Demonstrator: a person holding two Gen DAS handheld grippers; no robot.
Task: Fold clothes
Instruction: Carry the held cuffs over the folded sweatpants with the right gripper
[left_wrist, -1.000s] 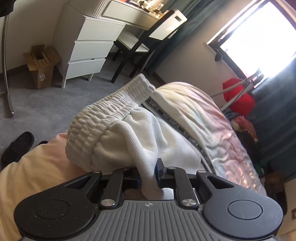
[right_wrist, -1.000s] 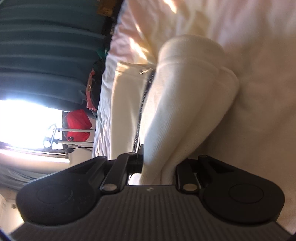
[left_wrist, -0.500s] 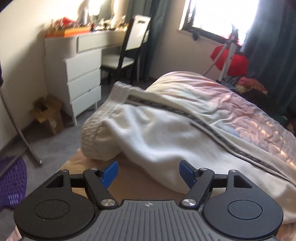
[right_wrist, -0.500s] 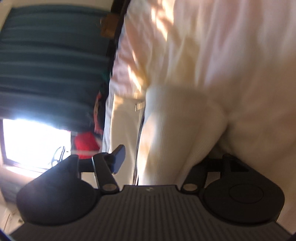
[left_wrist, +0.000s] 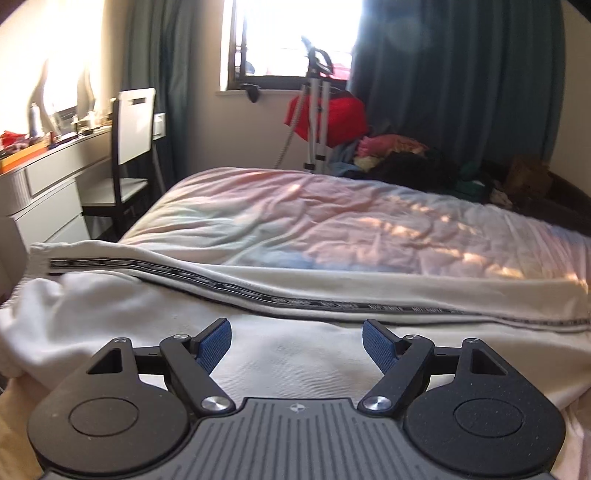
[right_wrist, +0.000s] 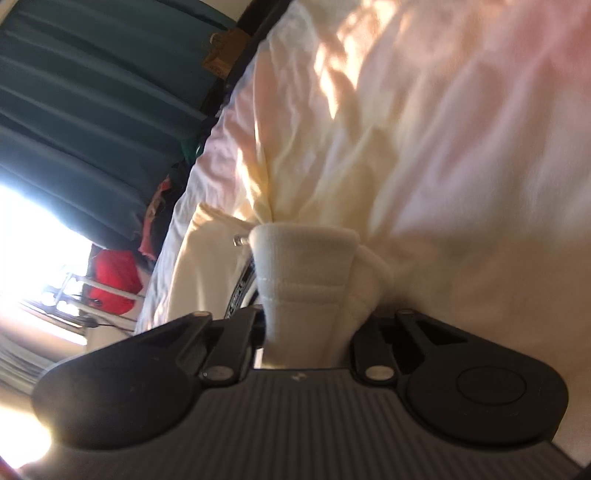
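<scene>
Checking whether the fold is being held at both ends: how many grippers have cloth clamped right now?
1. The right gripper pinches a white ribbed cuff; the left gripper is open above the cream sweatpants with a black side stripe, gripping nothing.

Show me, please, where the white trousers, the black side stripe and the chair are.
white trousers (left_wrist: 295, 362): left wrist view, plain cloth between the fingers.
black side stripe (left_wrist: 310, 303): left wrist view, its middle.
chair (left_wrist: 135, 125): left wrist view, backrest.
</scene>
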